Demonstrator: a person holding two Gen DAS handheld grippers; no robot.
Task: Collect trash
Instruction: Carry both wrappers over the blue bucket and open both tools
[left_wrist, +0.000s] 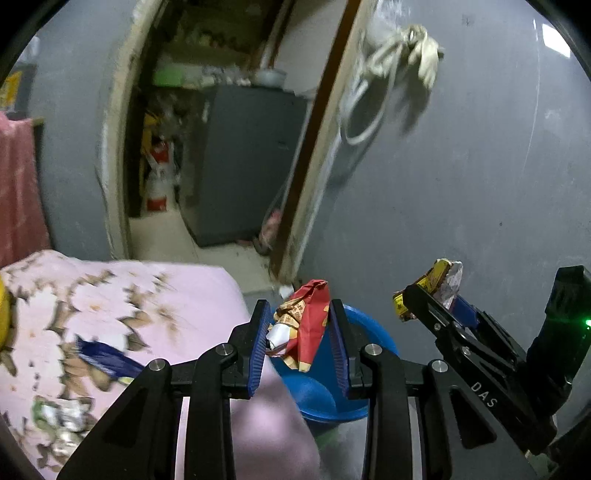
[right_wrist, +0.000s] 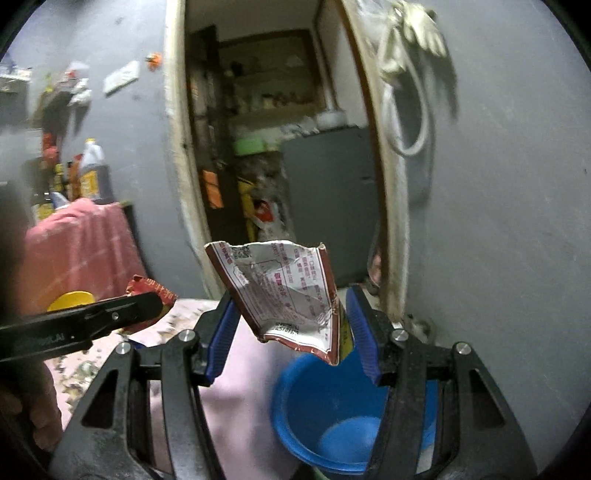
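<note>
My left gripper is shut on a crumpled red and orange wrapper, held over the near rim of a blue bucket. To its right, my right gripper grips a yellow and silver wrapper. In the right wrist view the right gripper holds that torn packet, its white printed side with a red border facing me, above the blue bucket. The left gripper reaches in from the left with the red wrapper.
A pink floral bedsheet lies left of the bucket, with a blue wrapper and silver scraps on it. Behind stand a grey wall, an open doorway with a grey cabinet, and a rope hanging on the wall.
</note>
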